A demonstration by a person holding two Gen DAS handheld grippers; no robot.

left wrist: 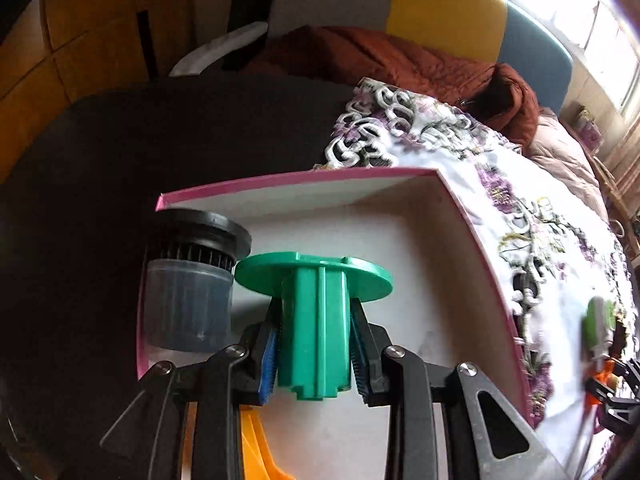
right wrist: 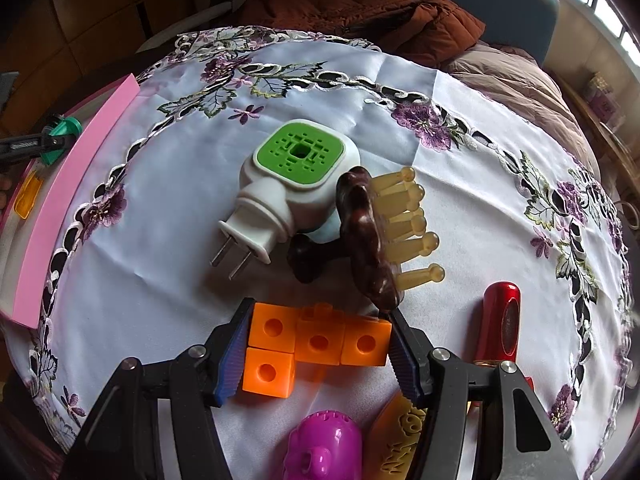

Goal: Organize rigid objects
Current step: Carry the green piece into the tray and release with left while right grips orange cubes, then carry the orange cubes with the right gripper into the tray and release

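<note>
Two grippers, each pinching a toy-like thing over a flowery tablecloth.

The left gripper [left wrist: 314, 354] has its jaws pressed on a green plastic spool [left wrist: 314, 312], holding it over the white inside of a pink box [left wrist: 400, 248]. In the box, just beside the spool, stands a black cap with a clear cup [left wrist: 192, 280], and an orange piece [left wrist: 256, 452] lies below the fingers. The right gripper [right wrist: 318, 350] has its jaws squeezing a bunch of orange cubes [right wrist: 316, 340] that sit on the tablecloth [right wrist: 400, 92]. Just past the cubes lie a white plug with a green top [right wrist: 288, 192] and a brown brush with yellow pegs [right wrist: 372, 240]. A red tube [right wrist: 500, 320] lies to the right. A purple toy [right wrist: 320, 448] and an orange tag [right wrist: 400, 440] sit near the bottom. The tag has raised letters, but I cannot read them.
</note>
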